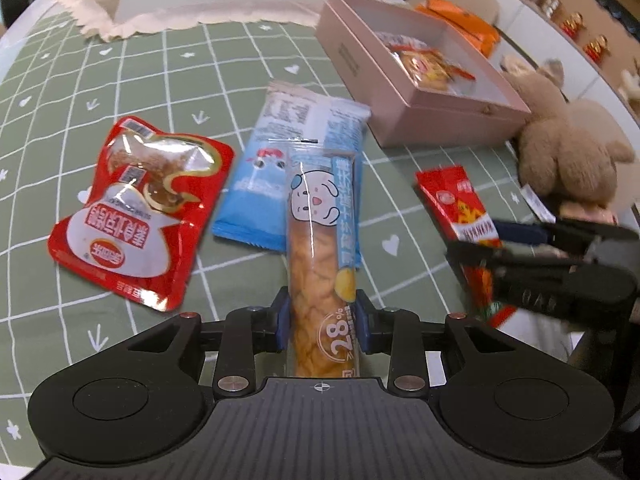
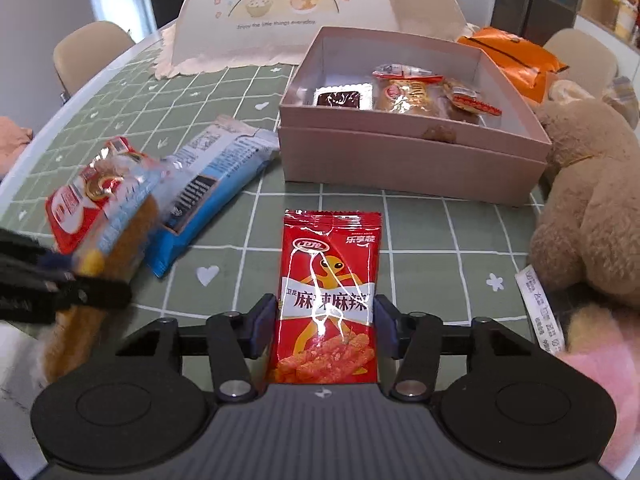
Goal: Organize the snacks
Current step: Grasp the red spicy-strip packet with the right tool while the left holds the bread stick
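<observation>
The left gripper clamps a clear-wrapped golden pastry stick while the right gripper squeezes a glossy red spicy-snack packet.

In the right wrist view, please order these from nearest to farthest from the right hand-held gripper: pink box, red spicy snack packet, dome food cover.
1. Red spicy snack packet, between its pads.
2. Pink box, ahead, slightly right.
3. Dome food cover, behind, at the table's far side.

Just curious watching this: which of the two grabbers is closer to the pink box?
Right. The right gripper, around a red snack packet, sits just before the pink box; the left gripper is farther back beside it.
</observation>
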Tool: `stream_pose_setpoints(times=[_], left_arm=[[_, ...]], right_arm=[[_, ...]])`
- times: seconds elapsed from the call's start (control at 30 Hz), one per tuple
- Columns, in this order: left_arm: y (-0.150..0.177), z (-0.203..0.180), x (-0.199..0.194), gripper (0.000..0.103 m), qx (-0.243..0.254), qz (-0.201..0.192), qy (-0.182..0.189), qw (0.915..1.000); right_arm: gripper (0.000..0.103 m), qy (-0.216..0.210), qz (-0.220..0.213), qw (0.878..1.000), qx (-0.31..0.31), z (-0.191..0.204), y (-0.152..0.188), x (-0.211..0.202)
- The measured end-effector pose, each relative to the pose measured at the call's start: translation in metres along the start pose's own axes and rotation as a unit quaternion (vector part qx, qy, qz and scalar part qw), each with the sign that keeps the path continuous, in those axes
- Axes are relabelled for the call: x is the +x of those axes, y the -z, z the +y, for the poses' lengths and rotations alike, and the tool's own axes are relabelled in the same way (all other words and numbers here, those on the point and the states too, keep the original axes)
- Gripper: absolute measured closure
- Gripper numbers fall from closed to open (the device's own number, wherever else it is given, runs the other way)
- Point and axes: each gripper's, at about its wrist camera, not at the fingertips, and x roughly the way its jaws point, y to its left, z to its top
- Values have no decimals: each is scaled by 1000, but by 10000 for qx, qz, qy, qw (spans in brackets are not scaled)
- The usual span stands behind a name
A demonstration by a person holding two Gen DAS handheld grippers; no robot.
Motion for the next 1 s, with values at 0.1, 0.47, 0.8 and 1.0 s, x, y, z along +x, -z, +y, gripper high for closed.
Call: stream_pose_setpoints(times=[0.1,0.47,0.8,1.0], left_arm=[[2,-4,0,68,145,58,25,9999],[9,4,-3,68,-141,223,496,9984],[9,-10,-2,68,114,184,237,9995],[17,-33,0,68,665,98,-273,9974]], right_arm=[[54,-149,-29,9998,146,-3,-1,-10],[54,-220,159,9995,139,2,12,-13],[45,-103,232,9996,-83,12,16,-8],[51,-46,222,9997,-102,11,7,-2]])
